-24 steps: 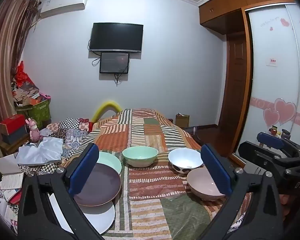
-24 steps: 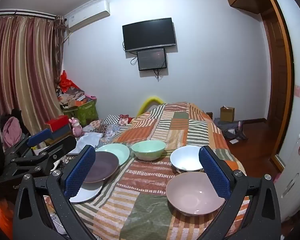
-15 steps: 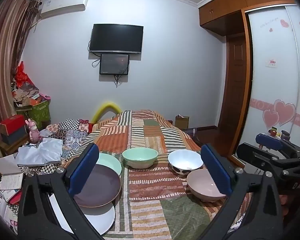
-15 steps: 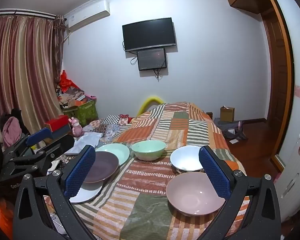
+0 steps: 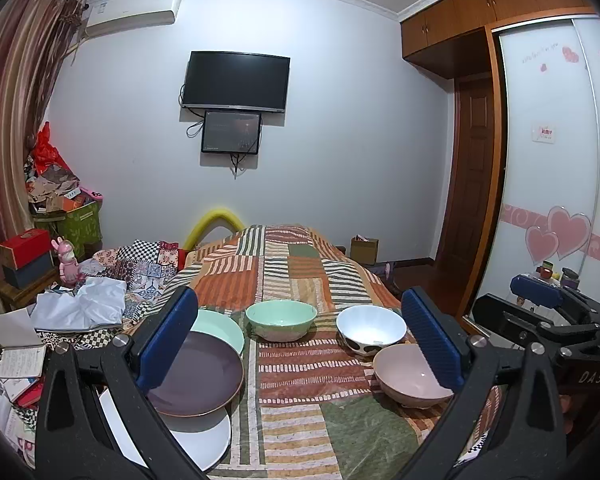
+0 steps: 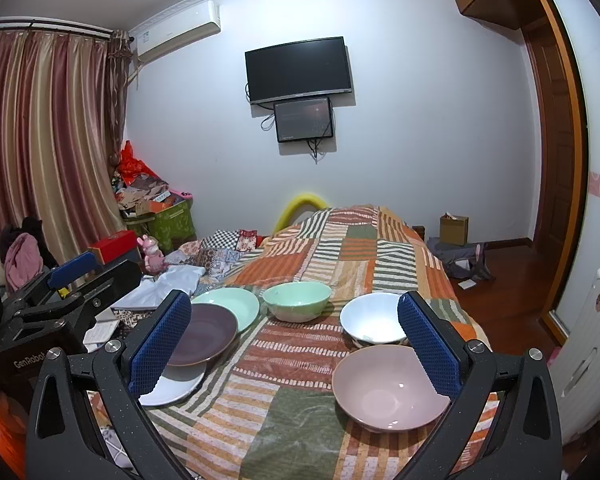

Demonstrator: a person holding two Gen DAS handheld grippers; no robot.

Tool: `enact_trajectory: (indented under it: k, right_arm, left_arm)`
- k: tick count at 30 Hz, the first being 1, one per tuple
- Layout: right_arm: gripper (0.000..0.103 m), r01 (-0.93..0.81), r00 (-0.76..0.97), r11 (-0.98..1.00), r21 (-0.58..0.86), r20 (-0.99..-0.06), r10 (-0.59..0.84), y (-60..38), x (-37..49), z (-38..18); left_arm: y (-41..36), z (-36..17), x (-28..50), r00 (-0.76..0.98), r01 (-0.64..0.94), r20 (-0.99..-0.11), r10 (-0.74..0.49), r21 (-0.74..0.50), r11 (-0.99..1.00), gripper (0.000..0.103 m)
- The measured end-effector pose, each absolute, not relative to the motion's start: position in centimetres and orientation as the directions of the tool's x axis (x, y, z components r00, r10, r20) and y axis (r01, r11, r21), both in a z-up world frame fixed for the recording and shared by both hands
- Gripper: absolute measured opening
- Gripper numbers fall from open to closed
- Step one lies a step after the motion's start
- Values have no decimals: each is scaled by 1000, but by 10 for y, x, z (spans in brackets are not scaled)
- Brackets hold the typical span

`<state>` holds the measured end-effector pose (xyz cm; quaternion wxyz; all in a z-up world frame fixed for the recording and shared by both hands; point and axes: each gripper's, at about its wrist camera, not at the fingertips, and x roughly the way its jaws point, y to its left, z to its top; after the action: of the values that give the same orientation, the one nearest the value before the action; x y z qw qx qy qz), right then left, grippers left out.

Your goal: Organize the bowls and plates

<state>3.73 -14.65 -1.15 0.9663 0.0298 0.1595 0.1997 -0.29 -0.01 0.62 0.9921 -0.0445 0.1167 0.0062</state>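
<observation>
3 plates and 3 bowls lay on the near end of a bed covered by a patchwork quilt [image 5: 296, 268]. On the left side, the plates overlapped in a row running away from the cameras: a white plate [image 5: 204, 438] nearest, a dark purple plate [image 5: 204, 376] resting partly on it, and a pale green plate [image 5: 220, 326] farthest, its near edge tucked under the purple one. The bowls stood upright on the right half. A mint green bowl [image 5: 281, 319] sat toward the middle, just beside the green plate. A white bowl [image 5: 370, 328] with dark spots on its outside sat to its right, apart from it. A pink bowl [image 5: 408, 376] sat nearer than the white one, close against it; whether they touched could not be told.

The left gripper [image 5: 300, 340] hovered above the near end of the quilt with its blue-padded jaws spread wide and nothing between them. The right gripper [image 6: 294, 344] hovered beside it, also spread wide and holding nothing, with the pink bowl just beyond its right finger.

Farther out, loose clothes [image 5: 80, 308] and papers were heaped left of the bed. A television [image 5: 236, 80] hung on the far wall above a smaller screen [image 5: 231, 133], an air conditioner [image 5: 132, 12] was mounted near the striped curtain [image 6: 48, 140], and a wooden wardrobe [image 5: 480, 8] stood at the right.
</observation>
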Motion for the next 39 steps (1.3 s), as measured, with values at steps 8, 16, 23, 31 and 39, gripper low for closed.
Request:
enact_trajectory:
  k: [8, 16, 23, 31, 39]
  right_arm:
    - [103, -377, 869, 918, 121, -296, 396, -145, 37, -11]
    - [103, -376, 870, 918, 122, -293, 395, -145, 36, -6]
    - [103, -375, 871, 919, 124, -292, 395, -145, 36, -6]
    - [103, -374, 873, 919, 127, -286, 395, -147, 35, -4]
    - [103, -373, 873, 919, 130, -286, 394, -148, 35, -5]
  left_arm:
    - [-1, 7, -3, 973, -19, -231, -3, -91, 996, 103]
    - [1, 8, -6, 973, -21, -229, -2, -97, 995, 103]
    - [1, 7, -6, 974, -17, -228, -6, -96, 995, 103]
    - [1, 7, -6, 974, -16, -225, -6, -94, 995, 103]
    - [2, 6, -6, 974, -14, -226, -8, -94, 995, 103]
